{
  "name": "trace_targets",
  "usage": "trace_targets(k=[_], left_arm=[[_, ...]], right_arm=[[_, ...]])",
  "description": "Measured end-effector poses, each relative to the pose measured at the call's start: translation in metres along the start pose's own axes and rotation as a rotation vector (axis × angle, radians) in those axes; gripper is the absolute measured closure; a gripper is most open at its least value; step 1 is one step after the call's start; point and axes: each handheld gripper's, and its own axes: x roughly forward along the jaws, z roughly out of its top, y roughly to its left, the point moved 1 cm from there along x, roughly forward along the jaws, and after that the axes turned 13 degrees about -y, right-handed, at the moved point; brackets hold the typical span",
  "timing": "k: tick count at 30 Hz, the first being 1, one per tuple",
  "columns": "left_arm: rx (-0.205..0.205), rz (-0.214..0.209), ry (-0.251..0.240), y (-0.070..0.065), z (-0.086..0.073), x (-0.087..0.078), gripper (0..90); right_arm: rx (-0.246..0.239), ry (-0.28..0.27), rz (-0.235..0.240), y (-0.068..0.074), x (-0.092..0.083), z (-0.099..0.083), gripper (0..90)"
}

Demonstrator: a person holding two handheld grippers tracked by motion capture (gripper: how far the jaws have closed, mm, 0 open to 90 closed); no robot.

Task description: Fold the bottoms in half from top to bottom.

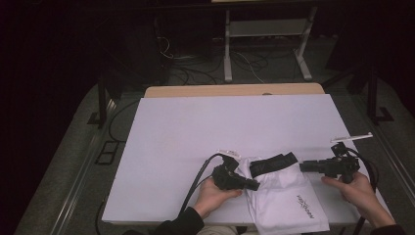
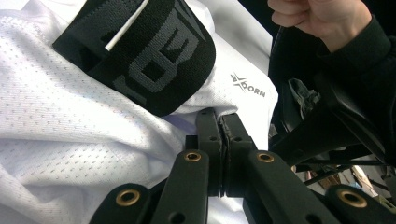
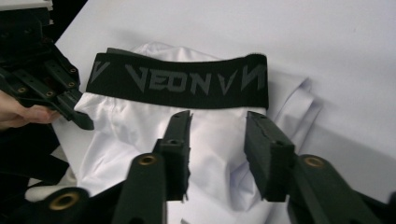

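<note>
Shorts (image 1: pixel 284 196) lie on tabletop (image 1: pixel 195 132) between my tools, waistband (image 1: pixel 274 163) at 12. Left tool (image 1: pixel 254 186) clamped on fabric at 9; right tool (image 1: pixel 304 167) at 3, jaws apart, empty, nearer the waistband.

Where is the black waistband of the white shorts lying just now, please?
In the high view, the black waistband lies at the table's near edge, at the shorts' far end, between the left gripper and right gripper.

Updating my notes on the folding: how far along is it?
The white shorts already lie partly folded near the table's front edge. The left claw is shut on their fabric, and the right claw stands open above them. Final folds and smoothing probably remain.
</note>
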Motion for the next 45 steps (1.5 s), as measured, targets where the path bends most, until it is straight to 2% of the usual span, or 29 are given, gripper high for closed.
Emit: trace_targets(k=[3,6,20,26,38,45], left_arm=[[0.000,0.000,0.002,0.000,0.000,0.000,87.2],[-0.002,0.001,0.003,0.000,0.000,0.000,87.2],[-0.012,0.000,0.000,0.001,0.000,0.001,87.2],[-0.014,0.000,-0.002,0.001,0.000,0.001,87.1],[-0.017,-0.002,0.004,0.002,-0.001,0.002,87.1],[-0.022,-0.003,0.003,0.002,-0.001,0.003,86.9]], right_arm=[[-0.013,0.000,-0.014,-0.001,0.004,0.004,53.9],[-0.004,-0.005,-0.021,-0.004,0.008,0.009,49.8],[0.041,0.025,-0.047,-0.029,0.028,0.024,47.5],[0.056,0.046,-0.013,-0.030,0.035,0.026,48.8],[0.109,0.117,0.001,-0.035,0.050,0.027,53.7],[0.108,0.153,0.027,-0.033,0.062,0.027,56.1]])
